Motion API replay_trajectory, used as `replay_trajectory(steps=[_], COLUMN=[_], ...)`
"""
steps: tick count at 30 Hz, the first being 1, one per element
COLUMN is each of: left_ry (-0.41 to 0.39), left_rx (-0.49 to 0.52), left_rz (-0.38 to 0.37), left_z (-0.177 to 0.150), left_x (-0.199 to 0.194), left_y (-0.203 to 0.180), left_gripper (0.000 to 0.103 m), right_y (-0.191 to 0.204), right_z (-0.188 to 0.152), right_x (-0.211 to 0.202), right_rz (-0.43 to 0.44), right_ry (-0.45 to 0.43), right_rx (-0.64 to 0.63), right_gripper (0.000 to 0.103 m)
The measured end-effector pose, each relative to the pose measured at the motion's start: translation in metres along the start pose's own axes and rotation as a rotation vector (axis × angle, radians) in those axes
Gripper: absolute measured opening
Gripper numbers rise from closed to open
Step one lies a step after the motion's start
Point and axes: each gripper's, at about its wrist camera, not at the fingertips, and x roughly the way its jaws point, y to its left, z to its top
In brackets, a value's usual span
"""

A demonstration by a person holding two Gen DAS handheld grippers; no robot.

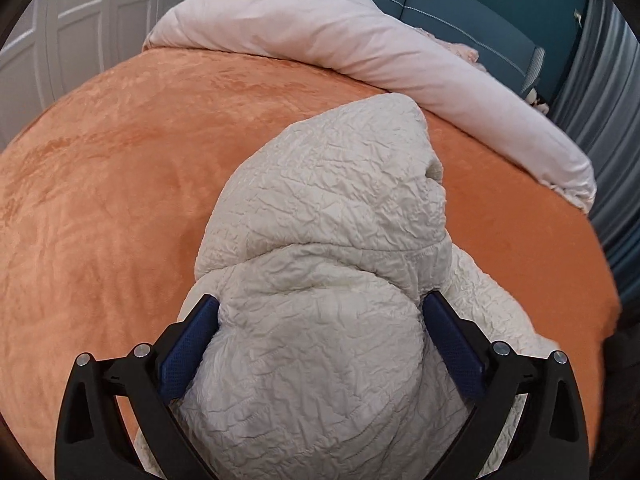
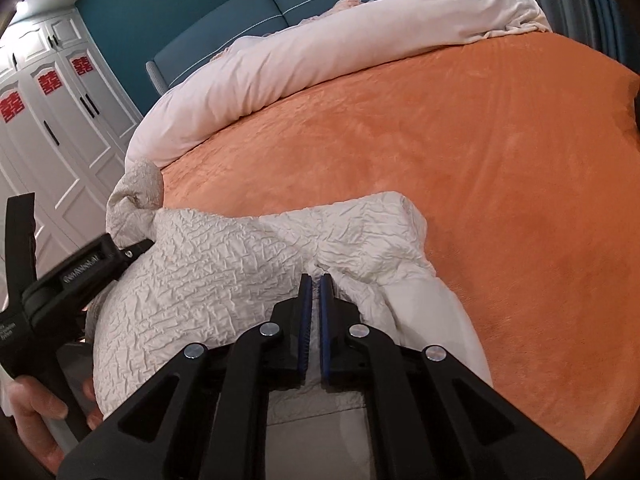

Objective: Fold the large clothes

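Observation:
A cream crinkled quilted garment [image 1: 328, 240] lies bunched on the orange bed cover [image 1: 120, 168]. In the left wrist view my left gripper [image 1: 320, 308] has its blue pads wide apart, one on each side of a thick fold of the garment. In the right wrist view the garment [image 2: 224, 264] spreads near the bed's front edge. My right gripper [image 2: 316, 280] is shut on a fold of it, with the fabric pinched between the blue pads. The left gripper [image 2: 132, 250] and the hand that holds it show at the left.
A rolled pale pink duvet [image 1: 360, 44] lies across the far side of the bed, with a blue headboard [image 2: 224, 32] behind it. White wardrobe doors [image 2: 48, 128] stand to one side and grey curtains [image 1: 600, 128] to the other.

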Motion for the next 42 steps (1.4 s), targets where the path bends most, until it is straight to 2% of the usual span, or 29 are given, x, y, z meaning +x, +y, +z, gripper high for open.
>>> replay_trajectory(steps=[2, 4, 5, 7, 8, 9, 10, 12, 16, 17, 18, 19, 20, 21, 22, 24, 26, 28, 31, 32, 33, 35, 37, 39, 41, 42], left_ry=[-0.001, 0.01, 0.028, 0.03, 0.023, 0.016, 0.019, 0.081, 0.264, 0.283, 0.3, 0.325, 0.339, 0.332, 0.313, 0.258, 0.223, 0.213, 0.233, 0.263, 0.285, 0.282, 0.23, 0.163, 0.08, 0.034], left_rx=[0.019, 0.015, 0.006, 0.003, 0.008, 0.013, 0.01, -0.02, -0.162, -0.252, -0.307, -0.361, -0.381, -0.379, -0.342, -0.253, -0.195, -0.151, -0.075, -0.072, -0.086, -0.127, -0.098, -0.01, 0.07, 0.094], left_rz=[0.026, -0.003, -0.034, -0.086, -0.116, -0.159, -0.189, -0.241, -0.322, -0.379, -0.41, -0.463, -0.498, -0.514, -0.501, -0.468, -0.461, -0.442, -0.378, -0.354, -0.338, -0.315, -0.267, -0.211, -0.171, -0.144], left_z=[0.003, 0.006, 0.008, 0.006, 0.002, -0.006, -0.015, -0.045, -0.113, -0.127, -0.132, -0.138, -0.14, -0.139, -0.137, -0.13, -0.125, -0.129, -0.162, -0.182, -0.198, -0.225, -0.239, -0.239, -0.226, -0.217], left_x=[-0.001, -0.01, -0.024, -0.052, -0.071, -0.094, -0.11, -0.132, -0.123, -0.12, -0.117, -0.114, -0.112, -0.115, -0.125, -0.147, -0.175, -0.202, -0.242, -0.251, -0.254, -0.268, -0.292, -0.313, -0.332, -0.339], left_y=[-0.004, 0.0, 0.007, 0.021, 0.03, 0.044, 0.057, 0.088, 0.133, 0.142, 0.145, 0.147, 0.145, 0.143, 0.138, 0.135, 0.146, 0.162, 0.188, 0.198, 0.21, 0.224, 0.226, 0.216, 0.207, 0.202], left_gripper=[0.098, 0.098, 0.098, 0.097, 0.097, 0.097, 0.097, 0.097, 0.098, 0.098, 0.098, 0.098, 0.088, 0.069, 0.067, 0.054, 0.048, 0.046, 0.046, 0.047, 0.049, 0.053, 0.054, 0.055, 0.062, 0.068], right_y=[0.004, 0.005, 0.007, 0.013, 0.013, 0.011, 0.007, -0.008, -0.036, -0.037, -0.033, -0.027, -0.019, -0.015, -0.011, 0.002, 0.022, 0.038, 0.053, 0.054, 0.054, 0.057, 0.06, 0.063, 0.072, 0.077], right_z=[0.003, 0.008, 0.013, 0.013, 0.004, -0.006, -0.016, -0.046, -0.108, -0.116, -0.123, -0.125, -0.126, -0.127, -0.126, -0.129, -0.142, -0.163, -0.213, -0.229, -0.242, -0.251, -0.246, -0.232, -0.212, -0.202], right_x=[0.0, -0.013, -0.027, -0.063, -0.096, -0.119, -0.132, -0.151, -0.139, -0.134, -0.129, -0.127, -0.126, -0.127, -0.132, -0.145, -0.163, -0.179, -0.204, -0.208, -0.215, -0.23, -0.247, -0.271, -0.29, -0.293], right_rz=[0.001, 0.006, -0.008, -0.022, -0.032, -0.03, -0.022, -0.003, 0.039, 0.06, 0.094, 0.111, 0.117, 0.132, 0.136, 0.164, 0.197, 0.226, 0.251, 0.234, 0.199, 0.14, 0.101, 0.065, 0.021, 0.02], right_ry=[0.006, 0.018, 0.024, 0.004, -0.026, -0.046, -0.045, 0.04, 0.222, 0.244, 0.246, 0.24, 0.244, 0.245, 0.239, 0.24, 0.251, 0.276, 0.341, 0.365, 0.381, 0.387, 0.349, 0.264, 0.17, 0.141], right_rx=[0.005, 0.009, 0.01, -0.002, -0.024, -0.04, -0.046, -0.024, 0.144, 0.178, 0.209, 0.219, 0.231, 0.245, 0.255, 0.243, 0.202, 0.171, 0.145, 0.144, 0.134, 0.102, 0.076, 0.053, 0.003, -0.014], right_gripper=[0.0, 0.001, 0.005, 0.027, 0.06, 0.077, 0.08, 0.08, 0.08, 0.075, 0.064, 0.059, 0.042, 0.028, 0.024, 0.017, 0.016, 0.016, 0.019, 0.023, 0.031, 0.042, 0.045, 0.047, 0.051, 0.057])
